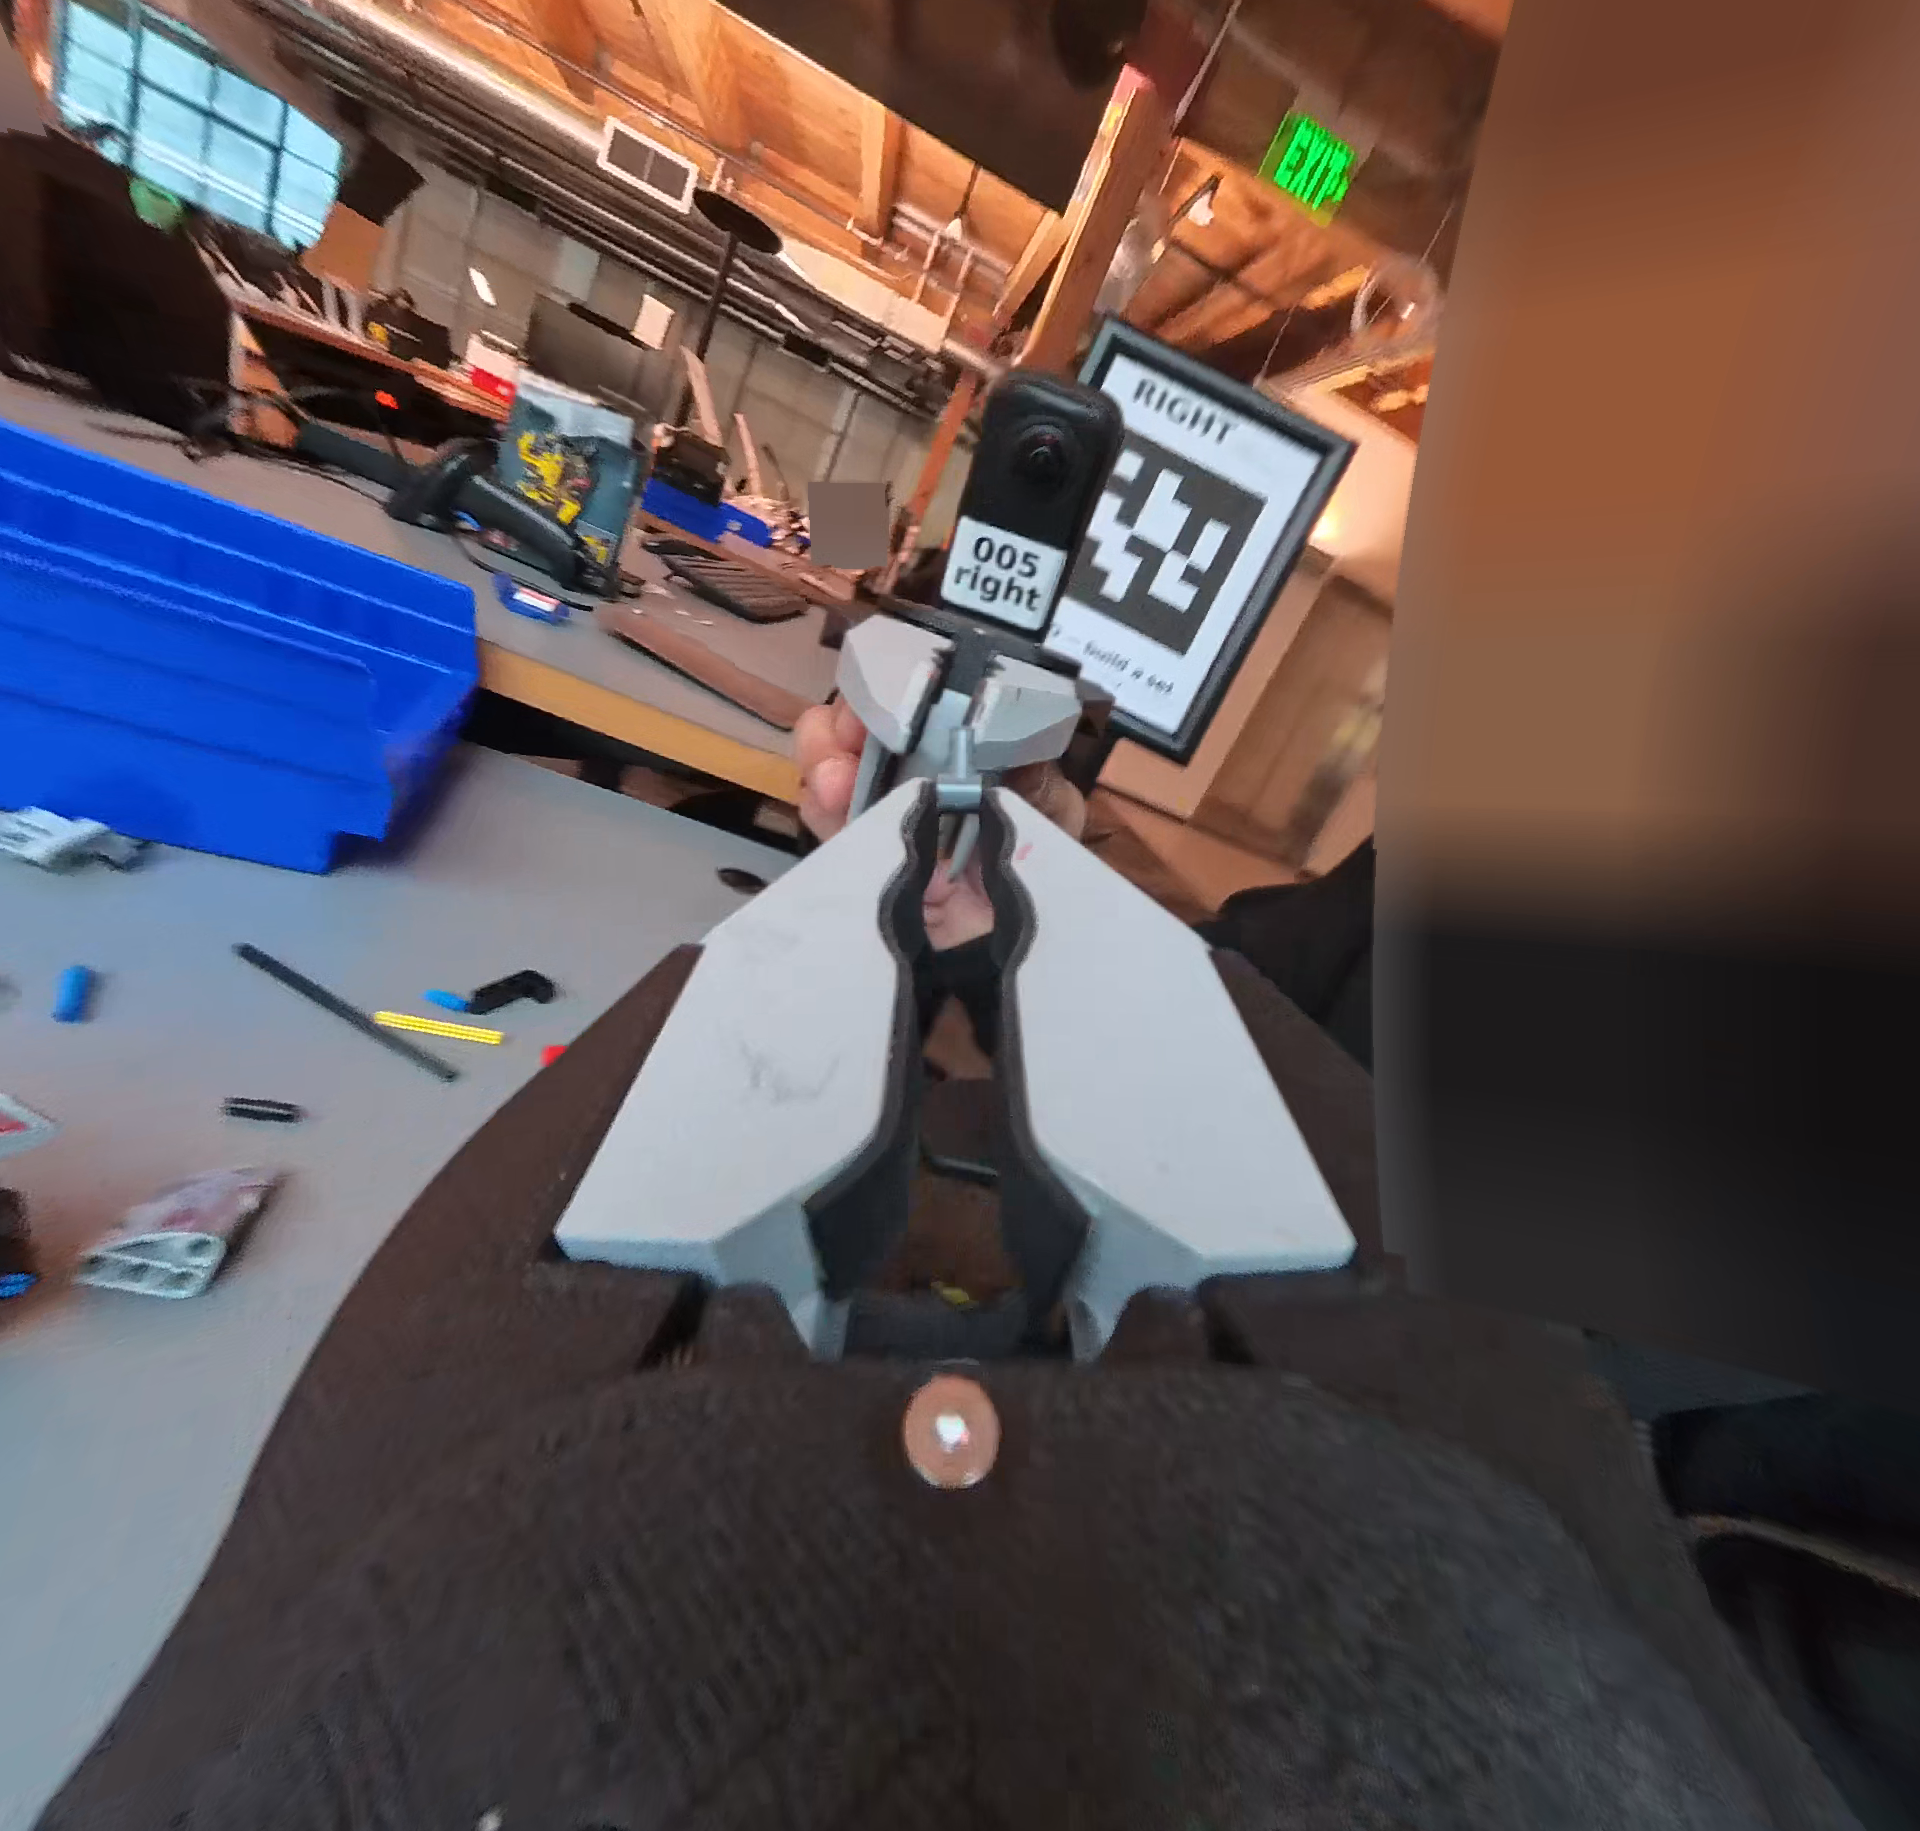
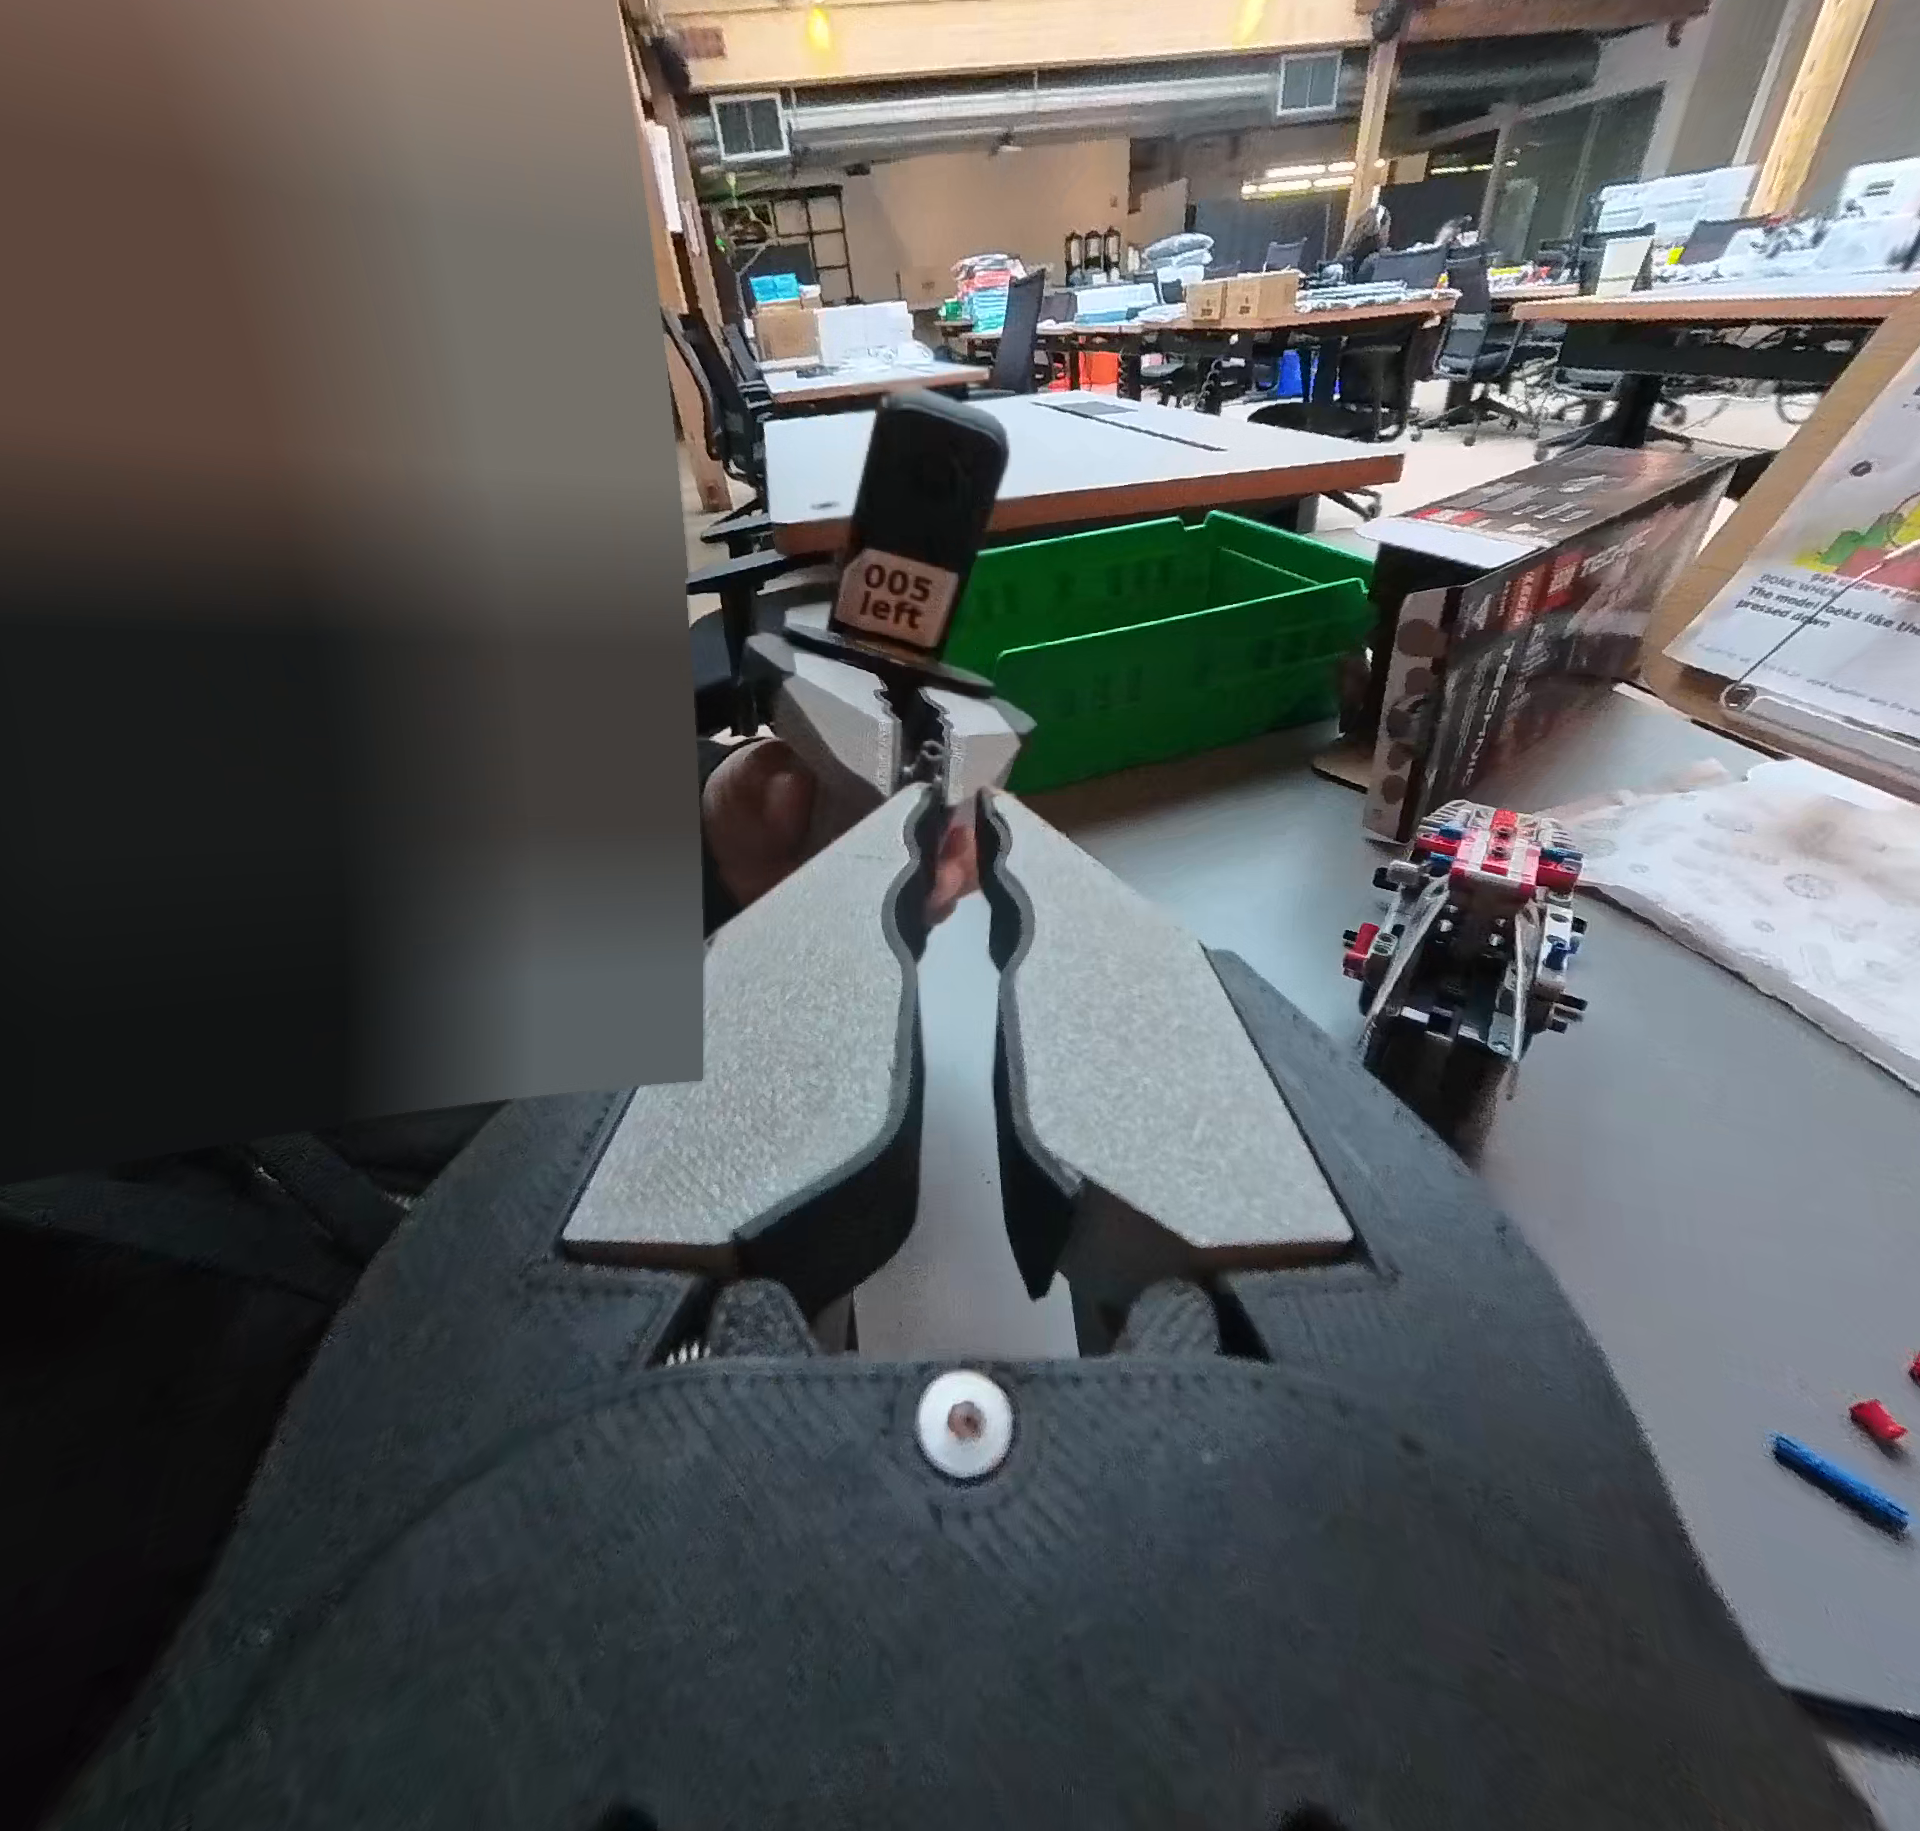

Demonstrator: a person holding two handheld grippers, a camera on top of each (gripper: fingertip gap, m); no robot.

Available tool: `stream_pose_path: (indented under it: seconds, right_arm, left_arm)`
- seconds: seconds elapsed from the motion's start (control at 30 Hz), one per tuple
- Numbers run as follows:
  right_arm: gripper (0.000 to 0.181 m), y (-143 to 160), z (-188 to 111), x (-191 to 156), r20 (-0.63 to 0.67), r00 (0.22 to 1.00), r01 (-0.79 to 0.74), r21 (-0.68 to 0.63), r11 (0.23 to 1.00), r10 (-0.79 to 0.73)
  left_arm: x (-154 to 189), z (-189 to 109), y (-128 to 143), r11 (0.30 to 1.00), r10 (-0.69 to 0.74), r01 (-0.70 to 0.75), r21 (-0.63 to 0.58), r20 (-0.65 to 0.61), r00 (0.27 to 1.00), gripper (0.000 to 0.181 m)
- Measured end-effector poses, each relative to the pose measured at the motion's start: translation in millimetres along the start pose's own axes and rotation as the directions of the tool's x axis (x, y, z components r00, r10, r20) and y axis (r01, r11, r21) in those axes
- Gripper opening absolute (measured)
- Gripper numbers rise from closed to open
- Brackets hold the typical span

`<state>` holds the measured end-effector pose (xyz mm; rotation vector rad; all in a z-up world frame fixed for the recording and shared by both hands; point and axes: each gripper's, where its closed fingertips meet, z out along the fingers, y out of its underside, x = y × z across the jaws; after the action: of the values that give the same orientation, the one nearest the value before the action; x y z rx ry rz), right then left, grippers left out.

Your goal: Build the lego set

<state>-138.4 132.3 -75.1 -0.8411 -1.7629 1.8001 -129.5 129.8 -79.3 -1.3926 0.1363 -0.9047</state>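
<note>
My left gripper [image 1: 958, 796] and my right gripper [image 2: 952, 802] point at each other tip to tip above the grey table. A small grey Lego connector [image 1: 961, 782] with a thin pin hanging from it sits where the tips meet, and both pairs of jaws are closed on it. In the right wrist view the connector [image 2: 940, 761] shows in the left gripper's jaws. A partly built red, white and black Lego model [image 2: 1475, 908] stands on the table to the right of my right gripper. Loose parts lie left of my left gripper: a black axle [image 1: 343, 1012], a yellow axle [image 1: 436, 1028], a blue pin [image 1: 73, 992].
A blue bin [image 1: 208, 659] stands at the far left. A green bin [image 2: 1143, 638], a black Lego box [image 2: 1538, 628] and a paper sheet [image 2: 1766, 877] lie beyond the model. A blue piece [image 2: 1839, 1495] and a red piece [image 2: 1875, 1418] lie at the right edge. A hand [image 1: 831, 763] holds the right gripper.
</note>
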Motion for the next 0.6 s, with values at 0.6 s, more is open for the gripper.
stream_pose_path:
  seconds: [0.6]
  right_arm:
    - [0.000,8.8,11.9,13.6,0.133,0.945,-0.304,0.010,0.953,0.300]
  left_arm:
    - [-19.9,-1.4,4.9,0.964,-0.265,0.265,0.000,0.008,0.964,0.006]
